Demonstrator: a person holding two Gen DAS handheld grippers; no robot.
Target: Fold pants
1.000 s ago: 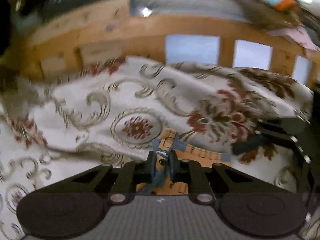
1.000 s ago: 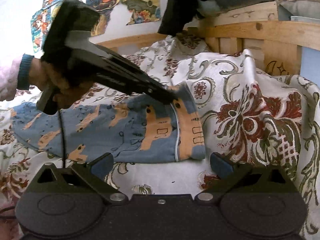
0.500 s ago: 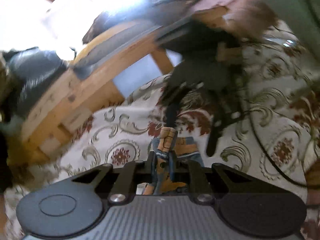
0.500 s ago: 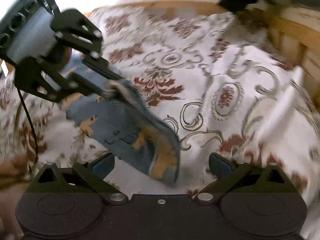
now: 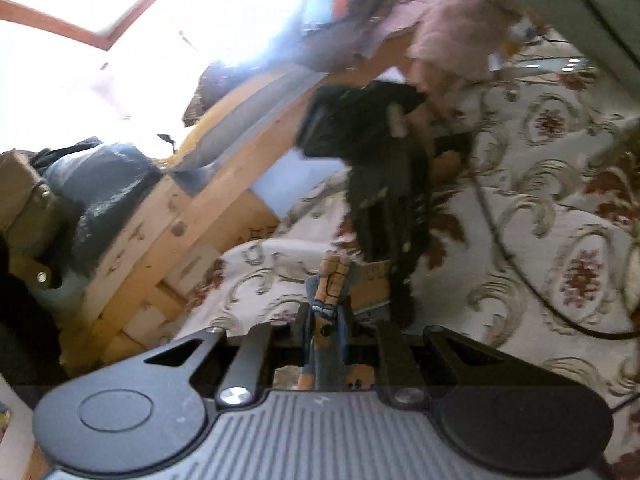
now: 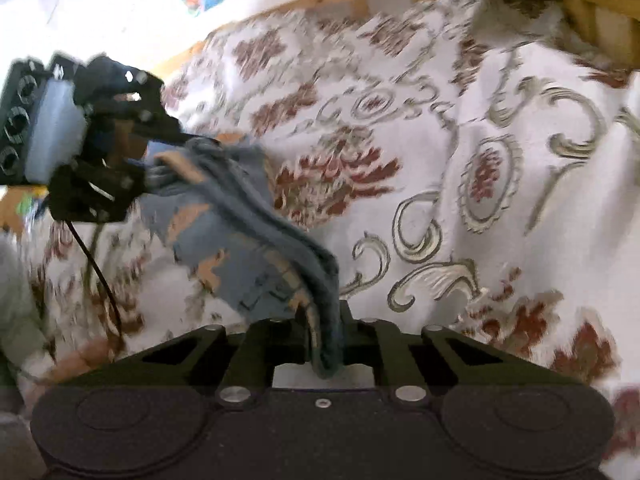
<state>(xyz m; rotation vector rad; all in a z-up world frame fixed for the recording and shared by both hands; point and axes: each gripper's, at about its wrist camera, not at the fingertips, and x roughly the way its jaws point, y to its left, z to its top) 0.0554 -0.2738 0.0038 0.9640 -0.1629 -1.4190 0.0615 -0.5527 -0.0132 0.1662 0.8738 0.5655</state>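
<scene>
Now clamped too, the right gripper (image 6: 324,344) joins the left gripper (image 5: 326,320) pinching the pants (image 6: 248,248) above the bed (image 6: 460,160); folding barely begun.

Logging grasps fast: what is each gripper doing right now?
Left gripper: closed on the pants.
Right gripper: closed on the pants too.

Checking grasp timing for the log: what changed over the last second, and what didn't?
The right gripper, open a second ago with the pants flat on the bedspread, has closed on one end of them. The left gripper swung up and tilted, lifting the pants off the bed so they now hang between the two grippers. Unchanged: the left gripper stays clamped on the fabric.
</scene>
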